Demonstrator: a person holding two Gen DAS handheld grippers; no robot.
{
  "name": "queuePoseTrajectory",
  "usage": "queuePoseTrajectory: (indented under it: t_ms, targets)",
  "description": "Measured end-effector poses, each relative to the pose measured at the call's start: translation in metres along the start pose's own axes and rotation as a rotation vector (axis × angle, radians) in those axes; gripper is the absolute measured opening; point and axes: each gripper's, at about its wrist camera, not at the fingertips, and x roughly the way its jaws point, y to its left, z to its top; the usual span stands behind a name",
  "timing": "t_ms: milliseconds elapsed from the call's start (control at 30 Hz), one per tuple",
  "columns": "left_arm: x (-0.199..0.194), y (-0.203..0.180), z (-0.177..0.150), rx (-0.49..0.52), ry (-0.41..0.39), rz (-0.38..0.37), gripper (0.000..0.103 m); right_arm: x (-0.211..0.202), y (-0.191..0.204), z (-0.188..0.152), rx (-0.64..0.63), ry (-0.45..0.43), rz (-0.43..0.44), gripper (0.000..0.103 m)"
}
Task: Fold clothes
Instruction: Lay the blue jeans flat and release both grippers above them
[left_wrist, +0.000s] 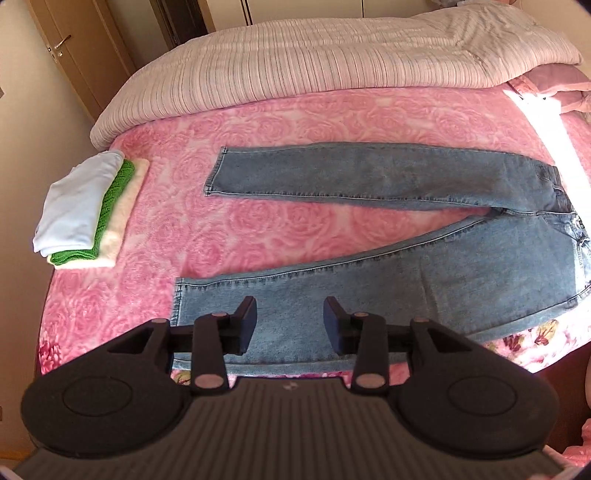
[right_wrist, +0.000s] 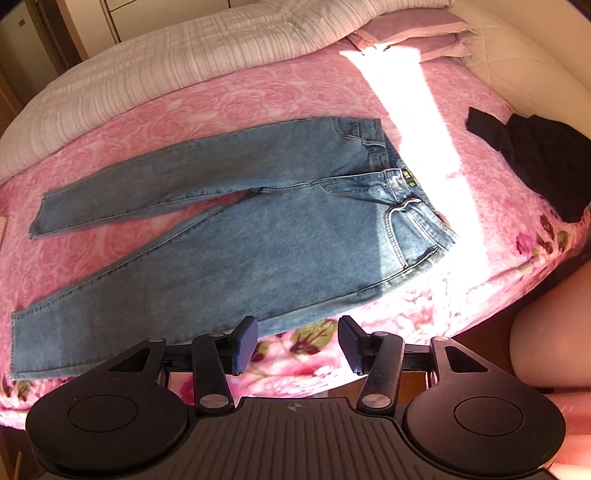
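A pink rose-patterned blanket (left_wrist: 280, 122) carries flat blue denim jeans (right_wrist: 258, 236), legs spread. The left gripper (left_wrist: 290, 321) and right gripper (right_wrist: 298, 341) hover spread wide, holding nothing.

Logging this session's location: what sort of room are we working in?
Most likely a home bedroom. The jeans lie on a bed under a pink rose-patterned blanket, a striped duvet is bunched at the far side, and a wooden door stands behind.

The left gripper (left_wrist: 290, 325) is hovering with its jaws spread wide and nothing lying between them; the right gripper (right_wrist: 297, 345) is hanging likewise, jaws parted, gripping nothing
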Motion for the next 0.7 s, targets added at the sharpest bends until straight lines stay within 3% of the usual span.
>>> queuePoseTrajectory:
  t_ms: [367,700]
  targets:
    - [-0.015,0.013,-0.012,-0.011,0.001,-0.004,0.040,-0.008,0.031,-0.010,-0.070,0.008,0.012,0.055]
    - [-0.020,0.039,-0.025,-0.101,0.006,0.037,0.046,-0.006,0.065,0.002,-0.164,0.013,0.052,0.057]
